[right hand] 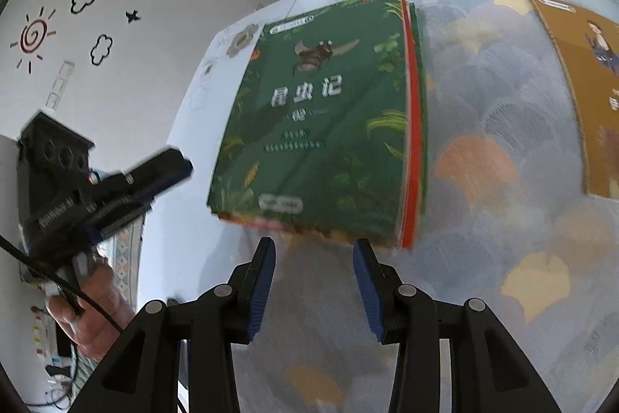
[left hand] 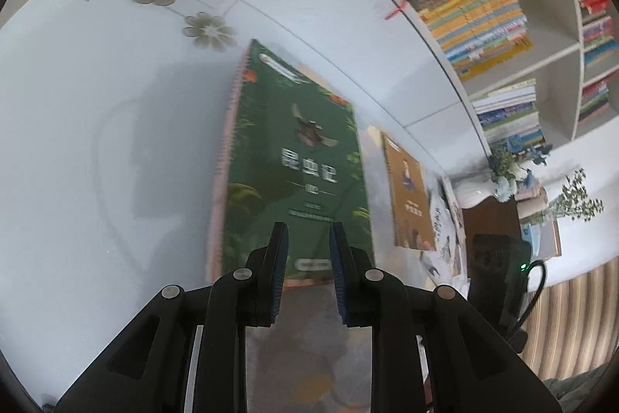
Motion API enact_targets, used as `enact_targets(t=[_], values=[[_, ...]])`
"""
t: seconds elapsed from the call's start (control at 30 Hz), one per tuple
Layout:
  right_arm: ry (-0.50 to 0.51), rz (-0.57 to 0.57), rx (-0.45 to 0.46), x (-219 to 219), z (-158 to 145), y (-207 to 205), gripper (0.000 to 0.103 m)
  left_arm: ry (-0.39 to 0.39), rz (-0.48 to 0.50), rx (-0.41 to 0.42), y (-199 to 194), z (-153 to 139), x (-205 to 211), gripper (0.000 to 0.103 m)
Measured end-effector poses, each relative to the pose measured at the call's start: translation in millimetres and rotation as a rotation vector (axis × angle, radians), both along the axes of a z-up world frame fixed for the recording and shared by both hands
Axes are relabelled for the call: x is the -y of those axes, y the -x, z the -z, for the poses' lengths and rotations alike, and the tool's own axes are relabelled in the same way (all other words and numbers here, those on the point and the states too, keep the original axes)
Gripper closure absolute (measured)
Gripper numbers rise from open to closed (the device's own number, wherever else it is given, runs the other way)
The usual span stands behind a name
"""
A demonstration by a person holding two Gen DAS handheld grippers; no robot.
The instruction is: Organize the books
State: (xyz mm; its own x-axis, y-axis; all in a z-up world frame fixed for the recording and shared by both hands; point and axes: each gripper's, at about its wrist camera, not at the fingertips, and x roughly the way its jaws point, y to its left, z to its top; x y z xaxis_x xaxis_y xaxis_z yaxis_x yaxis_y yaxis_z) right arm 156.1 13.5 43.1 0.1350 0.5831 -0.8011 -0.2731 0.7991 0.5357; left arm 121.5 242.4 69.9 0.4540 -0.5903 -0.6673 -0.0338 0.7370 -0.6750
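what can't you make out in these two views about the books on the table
- Green book: small print under the title is blurred in both views.
- Stack beneath it: book count unclear; only a red edge shows in the right wrist view.
- Brown book: cut off by the right wrist view's edge; blurred in the left.

Two wrist cameras, both looking steeply down along their fingers at one table.

Each sits close above the green book [left hand: 294,161], mid-frame in both views. The left view adds shelves [left hand: 503,6] at upper right; the right view shows the other gripper [right hand: 170,169] at left.
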Motion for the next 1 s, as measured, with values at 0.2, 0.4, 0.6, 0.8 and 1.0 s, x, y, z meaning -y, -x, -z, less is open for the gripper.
enact_targets(t=[0.2,0.4,0.6,0.8,1.0], values=[[0.057,0.037,0.012,40,-1,27,0.057,-0.139,0.096,0.023,3,-21,39,0.084],[0.055,0.186,-0.025,111,-3,56,0.054,-0.395,0.103,0.12,18,-59,111,0.082],[0.047,0.358,0.021,191,-27,83,0.054,-0.717,0.123,0.184,35,-84,209,0.082],[0.059,0.45,0.142,264,-72,97,0.051,-0.731,0.156,0.212,65,-108,283,0.082],[0.097,0.488,0.28,332,-121,118,0.045,-0.743,0.146,0.257,87,-134,346,0.082]])
